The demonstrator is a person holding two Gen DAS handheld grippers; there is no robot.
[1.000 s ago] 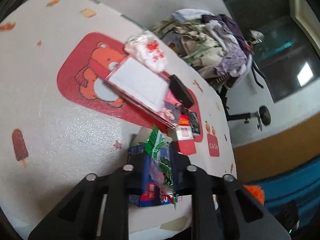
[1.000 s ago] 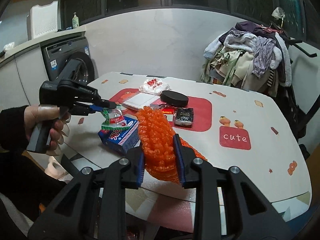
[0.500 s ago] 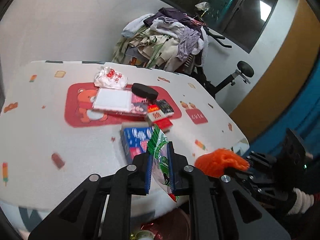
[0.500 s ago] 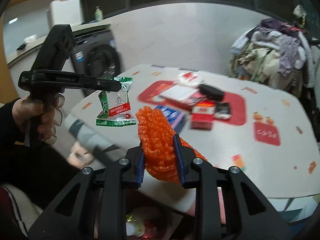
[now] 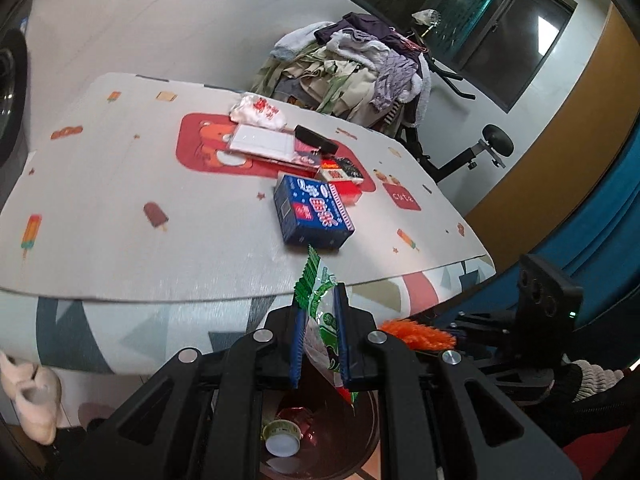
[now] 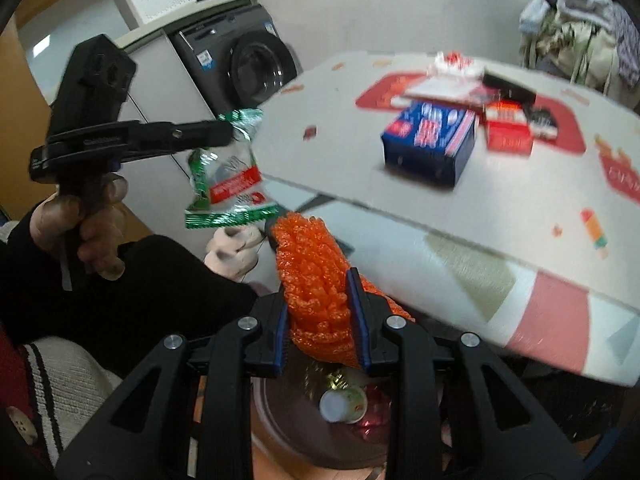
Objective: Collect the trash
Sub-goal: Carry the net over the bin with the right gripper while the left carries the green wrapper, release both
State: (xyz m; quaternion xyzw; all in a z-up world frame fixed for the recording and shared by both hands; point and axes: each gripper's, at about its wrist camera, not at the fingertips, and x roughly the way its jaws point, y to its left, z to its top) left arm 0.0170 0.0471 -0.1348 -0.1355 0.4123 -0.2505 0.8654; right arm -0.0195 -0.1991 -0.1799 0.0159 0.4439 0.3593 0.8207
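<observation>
Left wrist view: the left gripper [image 5: 318,334] is clenched on a green-and-clear snack wrapper [image 5: 316,320], held off the table's near edge and above a dark red trash bin [image 5: 362,446] on the floor. The bin already holds a small capped cup [image 5: 282,440] and crumpled foil. The wrapper's long axis runs roughly along the fingers, its serrated green end pointing forward toward the table [image 5: 120,200] and its other end hanging toward the bin. Right wrist view: the right gripper [image 6: 320,316] grasps an orange foam net [image 6: 316,276] between its blue pads, over the same bin [image 6: 280,436]; the net's long axis also follows the fingers, its free tip pointing up and forward. Seen from this side, the wrapper [image 6: 228,184] dangles broadside from the left gripper [image 6: 224,134], beside the table's near-left corner.

Step in hand, as judged: carrying both pieces to the bin, with release pending. The next move calls for centring each gripper over the bin mouth, then parting the jaws so the light pieces fall inside rather than drift past the rim. A blue box [image 5: 314,212] lies near the table's near edge.
</observation>
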